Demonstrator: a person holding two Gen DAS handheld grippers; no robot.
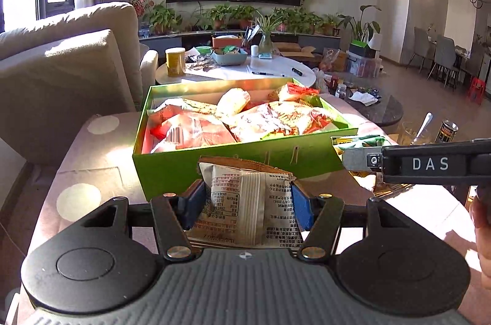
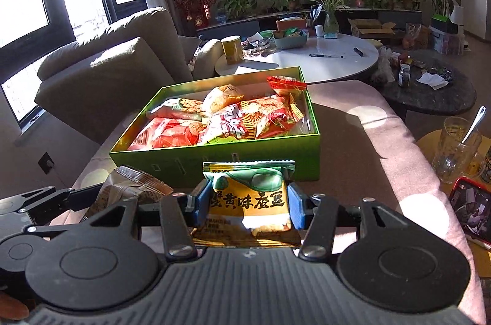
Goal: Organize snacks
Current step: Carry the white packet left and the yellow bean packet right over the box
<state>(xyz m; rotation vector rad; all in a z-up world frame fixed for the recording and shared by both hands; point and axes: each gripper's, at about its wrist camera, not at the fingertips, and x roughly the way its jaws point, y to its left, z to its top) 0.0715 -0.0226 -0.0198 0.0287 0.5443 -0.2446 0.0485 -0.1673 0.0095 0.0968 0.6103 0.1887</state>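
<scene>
A pink-covered table (image 2: pixel 368 122) carries the whole job, and on it sits a green box (image 1: pixel 245 156) with its lid off, already heaped with red and orange snack bags (image 2: pixel 245 119) — plainly the place chosen to gather loose packets, since its open top faces both grippers and lies just beyond them. The bags lie piled without order, a pale bun-like pack (image 1: pixel 233 101) riding on top at the far side.

Nearer, the left gripper (image 1: pixel 248 202) has its blue pads clenched on a cream packet (image 1: pixel 242 196), held upright by its side edges with the printed back toward the camera; gripping the edges likely keeps the contents from being crushed. The right gripper (image 2: pixel 245 202) grasps a yellow-and-green packet (image 2: pixel 248 196) the same way, front side facing back. Both packets hang in front of the box's near wall, not yet over its rim — the next step, as I judge it, is to carry them over and drop them in.

To the right stand a glass with a spoon (image 2: pixel 457 147) and a red phone (image 2: pixel 469 208), well clear.
</scene>
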